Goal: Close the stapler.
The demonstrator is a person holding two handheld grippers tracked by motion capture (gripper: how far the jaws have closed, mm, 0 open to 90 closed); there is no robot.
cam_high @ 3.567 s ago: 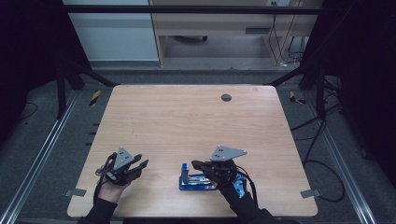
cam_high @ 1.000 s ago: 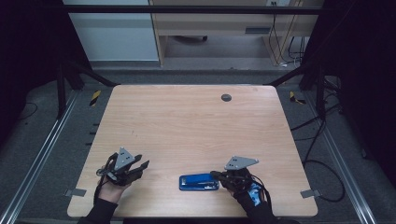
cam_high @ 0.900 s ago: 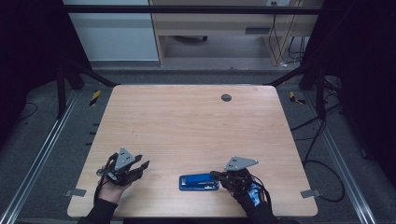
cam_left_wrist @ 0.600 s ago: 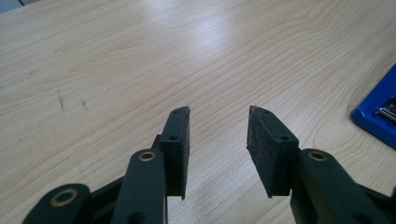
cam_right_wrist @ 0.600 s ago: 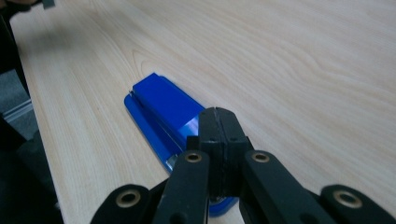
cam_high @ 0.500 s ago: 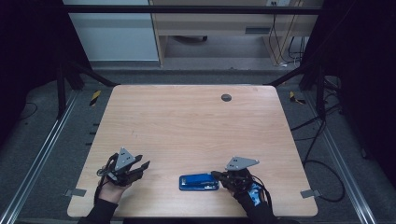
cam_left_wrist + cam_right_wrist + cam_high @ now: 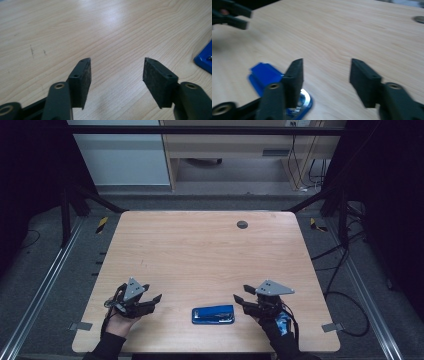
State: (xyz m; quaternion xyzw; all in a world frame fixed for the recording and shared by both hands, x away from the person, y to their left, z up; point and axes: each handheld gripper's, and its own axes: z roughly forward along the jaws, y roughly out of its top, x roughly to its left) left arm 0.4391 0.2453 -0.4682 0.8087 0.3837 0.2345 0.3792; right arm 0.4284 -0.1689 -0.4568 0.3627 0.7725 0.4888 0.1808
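Your right gripper (image 7: 244, 301) has just been opening and stands released, nothing between its jaws, so the blue stapler (image 7: 213, 314) lies free at the frame's lower centre. Your left gripper (image 7: 152, 301), lower left, has also spread, empty.

No text, label, brand, number or sign can be read here. The blue stapler (image 7: 213, 314) shows no legible marking, and the wooden table (image 7: 200, 250) carries none either.
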